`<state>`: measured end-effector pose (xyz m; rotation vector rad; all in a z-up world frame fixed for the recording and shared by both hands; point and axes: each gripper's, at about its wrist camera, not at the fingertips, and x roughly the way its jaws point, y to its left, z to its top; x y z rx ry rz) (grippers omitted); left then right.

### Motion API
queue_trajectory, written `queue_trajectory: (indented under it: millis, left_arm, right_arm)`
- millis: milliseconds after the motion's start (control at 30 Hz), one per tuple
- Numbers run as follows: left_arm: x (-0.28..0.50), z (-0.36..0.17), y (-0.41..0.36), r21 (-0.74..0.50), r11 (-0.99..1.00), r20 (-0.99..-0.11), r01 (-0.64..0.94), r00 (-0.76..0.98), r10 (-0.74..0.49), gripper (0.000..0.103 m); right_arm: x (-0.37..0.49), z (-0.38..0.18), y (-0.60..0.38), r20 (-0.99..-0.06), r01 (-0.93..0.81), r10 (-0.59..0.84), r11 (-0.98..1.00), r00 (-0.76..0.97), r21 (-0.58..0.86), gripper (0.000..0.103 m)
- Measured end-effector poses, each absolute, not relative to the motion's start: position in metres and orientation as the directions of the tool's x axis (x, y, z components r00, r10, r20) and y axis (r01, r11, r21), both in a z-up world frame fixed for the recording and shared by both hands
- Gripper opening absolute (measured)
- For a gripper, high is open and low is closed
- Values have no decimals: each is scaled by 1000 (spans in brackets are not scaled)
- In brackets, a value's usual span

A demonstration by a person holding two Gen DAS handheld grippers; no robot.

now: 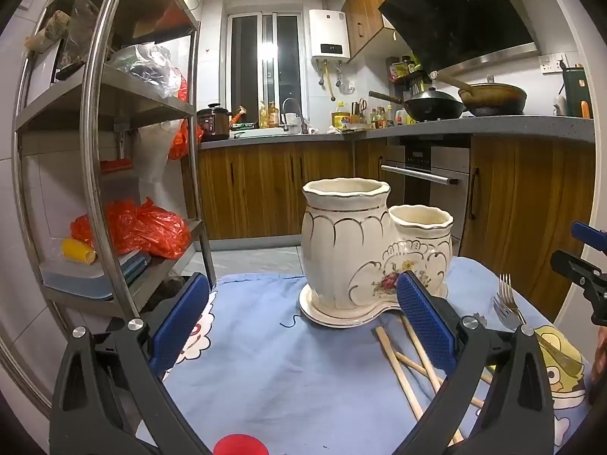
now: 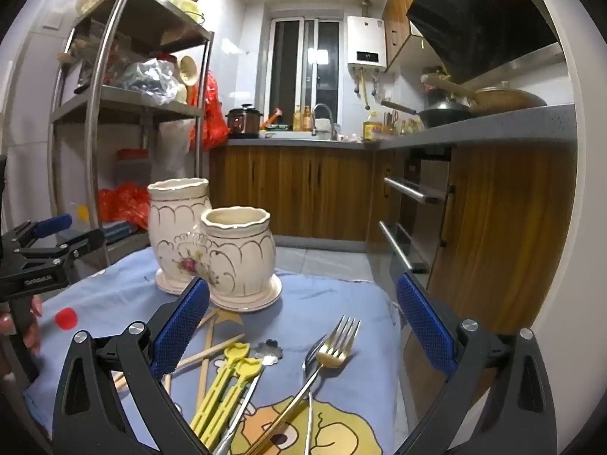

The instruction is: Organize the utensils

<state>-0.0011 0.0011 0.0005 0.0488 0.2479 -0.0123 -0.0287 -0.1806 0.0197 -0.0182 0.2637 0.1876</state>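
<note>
Holder [image 2: 212,242] apparently empty; forks [image 2: 334,349], chopsticks [image 2: 206,352] unsorted on table [image 2: 334,299]; left gripper [image 1: 303,318], right gripper [image 2: 303,318] released, empty.

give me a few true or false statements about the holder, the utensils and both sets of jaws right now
1. The cream ceramic two-pot utensil holder already has chopsticks standing in it. False: both pots look empty.
2. The gold-headed metal fork lies flat on the blue cartoon-print cloth. True.
3. The right gripper is clamped on the fork. False: its jaws stand wide open, holding nothing.
4. The wooden chopsticks lie loose on the cloth in front of the holder. True.
5. The left gripper has its jaws open and empty. True.
6. The yellow plastic utensils sit inside the shorter pot. False: they lie on the cloth.
</note>
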Motion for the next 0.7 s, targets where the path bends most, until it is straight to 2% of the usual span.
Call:
queue_trajectory:
  millis: [700]
  left_arm:
    - [2, 0, 0, 56, 998, -260, 21, 966, -5, 98]
  right_arm:
    - [-29, 19, -180, -251, -186, 181, 982, 951, 1, 98]
